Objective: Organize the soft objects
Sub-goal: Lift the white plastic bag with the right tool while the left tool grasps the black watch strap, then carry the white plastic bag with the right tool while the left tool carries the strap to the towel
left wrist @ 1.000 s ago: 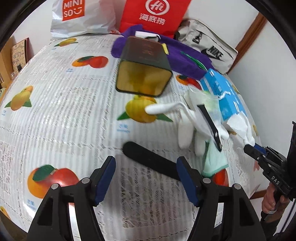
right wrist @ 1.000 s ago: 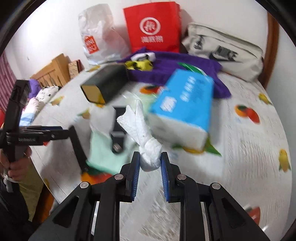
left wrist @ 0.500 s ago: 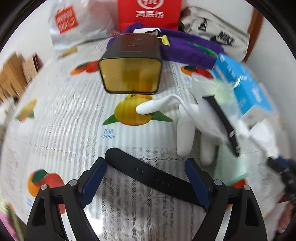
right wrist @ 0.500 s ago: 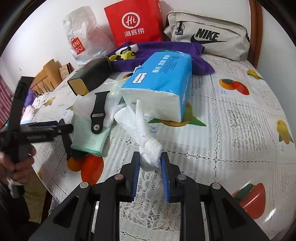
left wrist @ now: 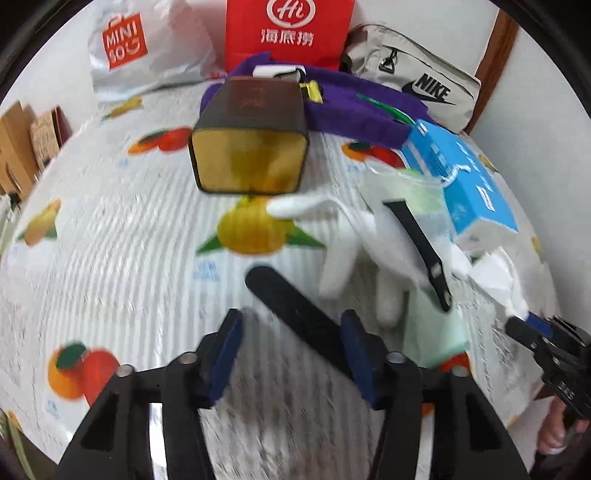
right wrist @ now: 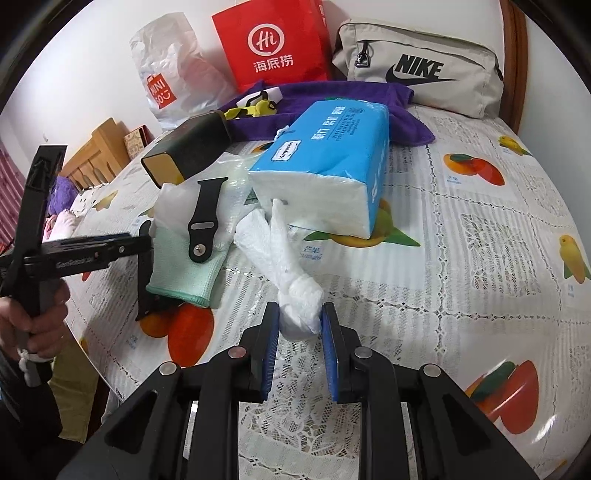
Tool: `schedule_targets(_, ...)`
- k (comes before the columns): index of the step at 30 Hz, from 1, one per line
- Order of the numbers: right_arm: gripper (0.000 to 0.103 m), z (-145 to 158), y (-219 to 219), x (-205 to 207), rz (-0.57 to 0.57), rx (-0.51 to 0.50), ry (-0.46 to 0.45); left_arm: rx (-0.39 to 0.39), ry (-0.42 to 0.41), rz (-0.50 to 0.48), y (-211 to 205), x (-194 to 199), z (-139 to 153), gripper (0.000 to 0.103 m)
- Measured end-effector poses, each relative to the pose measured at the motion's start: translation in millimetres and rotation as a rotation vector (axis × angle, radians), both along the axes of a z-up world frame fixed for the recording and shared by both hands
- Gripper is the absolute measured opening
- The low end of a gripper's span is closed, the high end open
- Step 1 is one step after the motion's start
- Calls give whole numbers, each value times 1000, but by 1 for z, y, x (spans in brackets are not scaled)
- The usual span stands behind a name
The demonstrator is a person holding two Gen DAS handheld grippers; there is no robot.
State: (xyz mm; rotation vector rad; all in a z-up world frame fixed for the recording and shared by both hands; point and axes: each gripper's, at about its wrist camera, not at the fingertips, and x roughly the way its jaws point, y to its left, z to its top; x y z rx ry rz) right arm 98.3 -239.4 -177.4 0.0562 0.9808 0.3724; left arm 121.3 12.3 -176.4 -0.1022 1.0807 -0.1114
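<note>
My right gripper [right wrist: 300, 326] is shut on a crumpled white tissue [right wrist: 284, 269], just in front of the blue tissue pack [right wrist: 332, 162]. My left gripper [left wrist: 291, 345] is open and empty, with a black watch strap [left wrist: 295, 314] lying between its fingers on the table. A white glove with a pale green cuff [left wrist: 373, 243] lies right of it, with a second black strap [left wrist: 421, 251] on top. The glove [right wrist: 188, 273] and strap [right wrist: 203, 221] also show in the right wrist view, left of the tissue.
A dark box with a gold end [left wrist: 247, 144] lies on its side in the middle. A purple cloth [left wrist: 351, 110], a red bag [left wrist: 288, 33], a white Miniso bag [left wrist: 140, 51] and a grey Nike bag [left wrist: 413, 81] stand at the back. The table edge [right wrist: 92, 354] is at left.
My left gripper has pulled back a little from the black strap and narrowed somewhat. My right gripper has kept hold of the tissue and lowered it toward the table in front of the blue pack.
</note>
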Motion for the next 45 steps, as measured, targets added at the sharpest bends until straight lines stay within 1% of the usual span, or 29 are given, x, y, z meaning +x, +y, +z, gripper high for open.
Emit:
schedule_targets(1, 22, 0, 1, 0, 0, 0, -1, 4, 6, -5, -4, -3, -1, 67)
schedule_targets(3, 22, 0, 1, -1, 1, 1, -2, 30, 7, -27, -16, -6, -3, 70)
schedule_targets(4, 22, 0, 2, -1, 2, 0, 0, 51, 8, -29, -24, -6, -5, 76)
schedule_targets(5, 22, 0, 2, -1, 3, 0, 1, 65, 8, -30, -28, -6, -6, 78)
schedule_targets(7, 22, 1, 2, -2, 8, -1, 1, 139, -10, -35, -42, -7, -11, 80)
schedule_targets(8, 22, 1, 3, -3, 9, -1, -1, 162, -36, -38, -46, -8, -12, 78)
schedule_targets(9, 22, 2, 2, -4, 10, -1, -2, 154, -53, -44, -46, -10, -11, 71)
schedule_targets(10, 22, 2, 1, -5, 10, -1, -3, 154, -61, -51, -45, -11, -10, 54)
schedule_targets(12, 22, 3, -1, -6, 3, 0, -5, 145, -64, -59, -37, -12, -6, 38)
schedule_targets(13, 22, 3, -1, -6, 1, 1, -4, 131, -61, -69, -32, -13, -5, 33)
schedule_targets(15, 22, 3, -1, -6, -1, 2, -2, 107, -49, -84, -24, -15, -4, 26)
schedule_targets(17, 22, 3, 1, -6, 4, 0, -3, 111, -35, -89, -17, -16, -3, 25)
schedule_targets(19, 22, 4, 3, -8, 13, -3, -5, 119, -21, -72, -8, -19, -3, 31)
schedule_targets(20, 22, 4, 4, -8, 16, -3, -6, 102, -7, -64, -4, -22, -2, 35)
schedule_targets(21, 22, 5, 5, -8, 20, -2, -8, 94, 2, -56, -1, -23, -2, 45)
schedule_targets(22, 22, 5, 5, -8, 21, -1, -9, 85, 8, -45, 2, -24, -2, 50)
schedule_targets(24, 22, 4, 7, -7, 21, 1, -6, 87, 0, -39, 2, -26, -4, 50)
schedule_targets(25, 22, 4, 8, -7, 23, 1, -4, 105, -7, -36, -1, -26, -4, 50)
schedule_targets(26, 22, 3, 8, -6, 24, 0, -4, 123, -12, -34, -3, -26, -5, 50)
schedule_targets(27, 22, 3, 9, -6, 25, -1, -3, 134, -19, -35, -6, -26, -5, 43)
schedule_targets(28, 22, 3, 9, -7, 27, -1, -3, 132, -34, -42, -8, -26, -5, 28)
schedule_targets(30, 22, 4, 9, -7, 25, -3, -5, 118, -45, -51, -8, -23, -4, 23)
schedule_targets(33, 22, 2, 7, -6, 10, -26, -2, 105, -58, -68, -6, -23, -4, 22)
schedule_targets(35, 22, -1, 4, -5, -1, -42, 2, 90, -45, -63, -3, -24, -3, 22)
schedule_targets(38, 24, -4, 3, -3, -5, -43, 10, 44, -36, -66, -3, -21, -3, 33)
schedule_targets(41, 25, -8, 5, -1, -1, -50, 8, 93, -59, -64, -10, -20, -5, 35)
schedule_targets(42, 28, -9, 7, 1, 1, -54, 9, 113, -67, -63, -13, -21, -6, 35)
schedule_targets(43, 29, -10, 8, 2, 4, -58, 8, 121, -72, -62, -14, -21, -6, 32)
schedule_targets(45, 38, -11, 10, 5, 4, -54, 2, 129, -78, -51, -11, -21, -5, 21)
